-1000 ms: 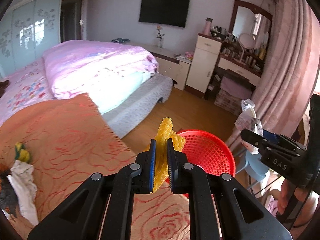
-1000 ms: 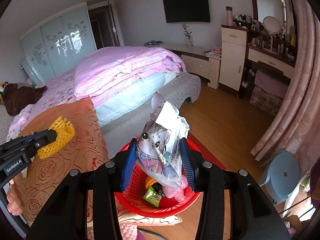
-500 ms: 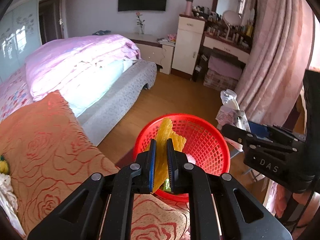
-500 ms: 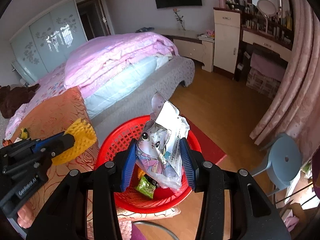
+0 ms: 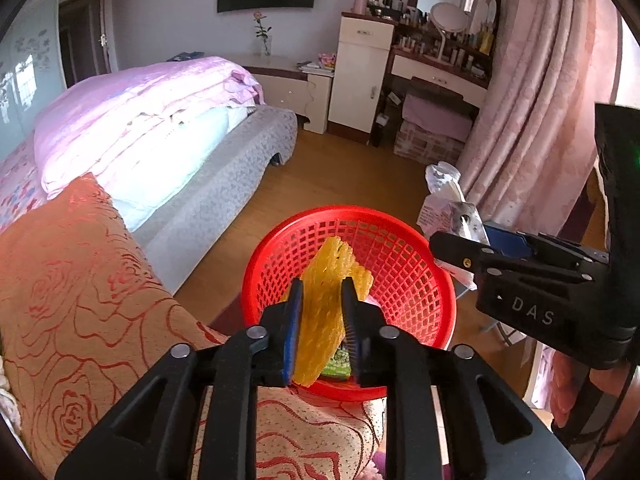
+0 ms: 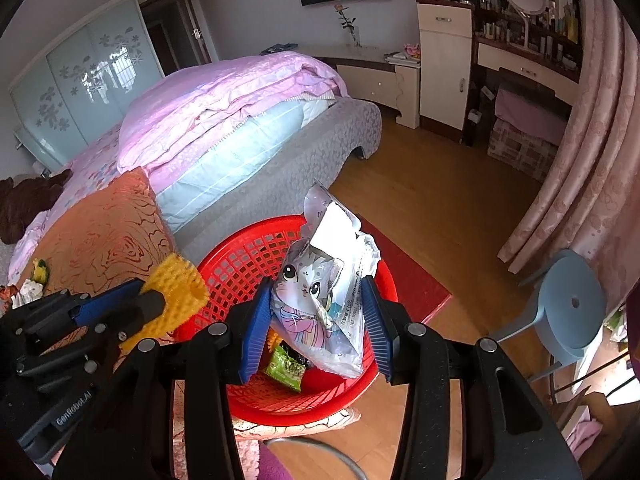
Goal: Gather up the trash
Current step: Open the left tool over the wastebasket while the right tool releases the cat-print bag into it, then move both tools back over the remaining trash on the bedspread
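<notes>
My left gripper (image 5: 322, 316) is shut on a yellow foam net (image 5: 326, 304) and holds it over the near rim of a red mesh basket (image 5: 400, 264). In the right wrist view the same net (image 6: 176, 292) shows at the basket's left rim. My right gripper (image 6: 316, 320) is shut on a white snack bag with a cartoon cat (image 6: 320, 300) and holds it above the red basket (image 6: 248, 256). A green wrapper (image 6: 286, 366) and other scraps lie inside the basket. The bag also shows in the left wrist view (image 5: 448, 208).
An orange rose-patterned blanket (image 5: 80, 280) covers the surface at the left, with more scraps (image 6: 36, 280) at its far end. A bed with a pink quilt (image 5: 140, 112) stands behind. A blue stool (image 6: 572, 304) and pink curtains (image 5: 540, 100) are at the right.
Both grippers have moved toward and over the red basket with their items. The left gripper's jaws now stand a little wider around the net.
</notes>
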A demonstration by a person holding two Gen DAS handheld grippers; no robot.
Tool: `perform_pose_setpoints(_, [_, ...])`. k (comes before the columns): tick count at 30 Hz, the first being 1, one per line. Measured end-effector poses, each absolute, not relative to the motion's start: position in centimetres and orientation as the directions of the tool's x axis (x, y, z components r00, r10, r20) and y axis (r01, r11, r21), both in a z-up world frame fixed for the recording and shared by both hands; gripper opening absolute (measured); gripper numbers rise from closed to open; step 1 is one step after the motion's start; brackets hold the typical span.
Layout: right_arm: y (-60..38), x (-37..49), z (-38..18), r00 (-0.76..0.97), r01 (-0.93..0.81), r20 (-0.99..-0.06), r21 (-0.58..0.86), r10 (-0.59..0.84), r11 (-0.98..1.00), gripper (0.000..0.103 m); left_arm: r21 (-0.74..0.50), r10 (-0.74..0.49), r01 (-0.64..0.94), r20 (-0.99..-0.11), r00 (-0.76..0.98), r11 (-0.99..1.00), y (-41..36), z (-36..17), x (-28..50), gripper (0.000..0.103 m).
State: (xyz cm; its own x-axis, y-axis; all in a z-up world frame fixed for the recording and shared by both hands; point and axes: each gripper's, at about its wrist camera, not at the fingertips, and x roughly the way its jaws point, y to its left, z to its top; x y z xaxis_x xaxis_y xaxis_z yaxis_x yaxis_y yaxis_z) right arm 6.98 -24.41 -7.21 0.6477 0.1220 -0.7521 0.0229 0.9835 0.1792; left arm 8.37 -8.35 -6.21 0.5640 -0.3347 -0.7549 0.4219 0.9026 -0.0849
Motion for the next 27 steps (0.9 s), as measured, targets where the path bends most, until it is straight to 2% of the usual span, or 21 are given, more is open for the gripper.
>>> perform_pose_setpoints(2, [-24.4, 7.0, -7.3, 0.645, 0.022, -0.754, 0.181, 0.125, 0.983, 0.044, -0.081, -0.334, 0.427, -0.758, 0.56, 0.901, -8.4, -6.4, 8.3, 0.027])
perform_pose_setpoints(5, [-24.5, 6.9, -7.3, 0.646, 0.025, -0.753, 0.19, 0.129, 0.981, 0.051, -0.081, -0.33, 0.419, -0.755, 0.567, 0.904, -8.3, -6.4, 8.2, 0.04])
perform_pose_setpoints(8, [-24.8, 7.0, -7.3, 0.646, 0.032, -0.753, 0.192, 0.127, 0.981, 0.054, -0.079, -0.325, 0.407, -0.745, 0.583, 0.91, -8.0, -6.1, 8.1, 0.048])
perform_pose_setpoints(17, [-24.9, 7.0, -7.3, 0.648, 0.038, -0.753, 0.187, 0.118, 0.982, 0.057, -0.064, -0.291, 0.36, -0.726, 0.624, 0.931, -6.3, -5.5, 7.7, 0.057])
perform_pose_setpoints(27, [-24.6, 6.8, -7.0, 0.664, 0.026, -0.738, 0.181, 0.118, 0.983, 0.057, -0.054, -0.255, 0.308, -0.705, 0.662, 0.95, -4.9, -4.7, 7.1, 0.059])
